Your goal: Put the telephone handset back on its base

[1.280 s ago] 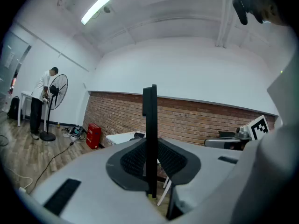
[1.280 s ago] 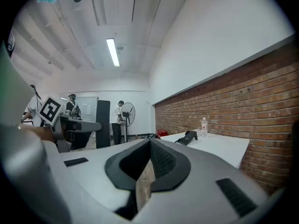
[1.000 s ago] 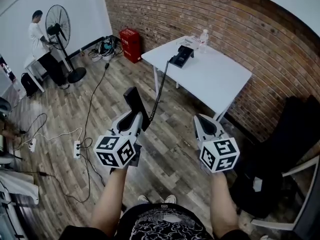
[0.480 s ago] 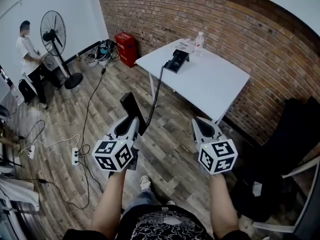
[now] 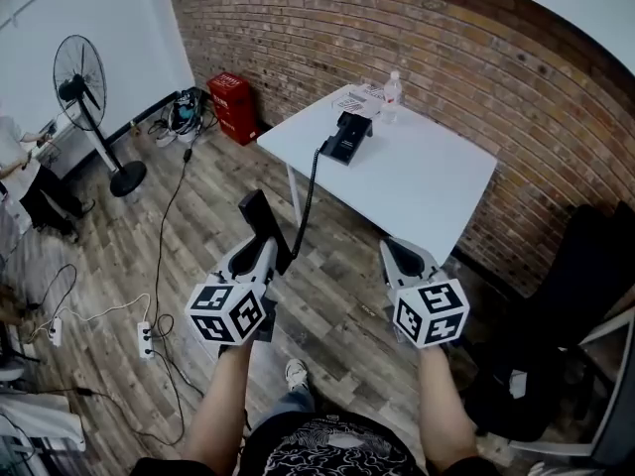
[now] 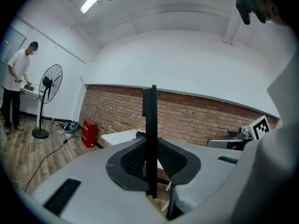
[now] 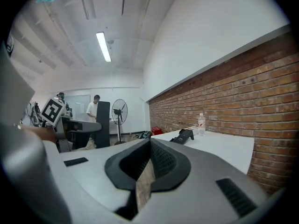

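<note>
1. Handset stays clamped upright in my left gripper in the head view; the table and base have drawn nearer.
2. Left gripper view: it stands squeezed between both pads.
3. Right gripper view: my right gripper is closed and empty, the base well ahead.

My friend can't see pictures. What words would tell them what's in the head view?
A person's left tongs clamp a black telephone handset, and its coiled cord runs up to the phone base on a white table beside a brick wall. The right tongs are shut and empty, over a wooden floor.
</note>
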A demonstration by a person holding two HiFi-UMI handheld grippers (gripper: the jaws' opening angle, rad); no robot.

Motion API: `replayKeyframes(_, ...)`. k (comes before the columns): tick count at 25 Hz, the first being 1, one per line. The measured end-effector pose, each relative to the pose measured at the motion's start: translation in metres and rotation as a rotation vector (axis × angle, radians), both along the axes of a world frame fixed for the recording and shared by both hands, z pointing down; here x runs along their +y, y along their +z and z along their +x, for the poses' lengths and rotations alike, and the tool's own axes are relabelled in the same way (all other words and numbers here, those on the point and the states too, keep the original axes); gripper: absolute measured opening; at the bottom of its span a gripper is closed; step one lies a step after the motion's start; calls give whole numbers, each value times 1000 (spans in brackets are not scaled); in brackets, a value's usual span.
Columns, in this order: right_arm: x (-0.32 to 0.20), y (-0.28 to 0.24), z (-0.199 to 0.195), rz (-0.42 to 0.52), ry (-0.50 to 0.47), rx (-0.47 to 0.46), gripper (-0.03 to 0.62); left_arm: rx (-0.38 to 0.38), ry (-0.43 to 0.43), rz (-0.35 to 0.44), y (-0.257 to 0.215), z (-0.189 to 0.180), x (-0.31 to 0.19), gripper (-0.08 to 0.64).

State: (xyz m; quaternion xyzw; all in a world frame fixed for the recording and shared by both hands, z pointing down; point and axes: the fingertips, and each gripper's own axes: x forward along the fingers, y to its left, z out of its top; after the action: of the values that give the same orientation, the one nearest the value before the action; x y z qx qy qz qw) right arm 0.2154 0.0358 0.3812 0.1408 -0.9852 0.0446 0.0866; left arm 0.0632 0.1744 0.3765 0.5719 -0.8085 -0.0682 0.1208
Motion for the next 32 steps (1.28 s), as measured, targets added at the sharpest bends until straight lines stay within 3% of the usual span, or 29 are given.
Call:
replayKeyframes(7,-16,-6,-70,9,44,23,2,21,46,9,-2,-76,-24,74)
replayKeyframes(15,-21,-10,-130,16,76,40,2,42,87,10,2,-137,-37,74)
replayKeyframes(32,-50,-3,-181,23,144,54,2,61,149,13,13,-197,-73,74)
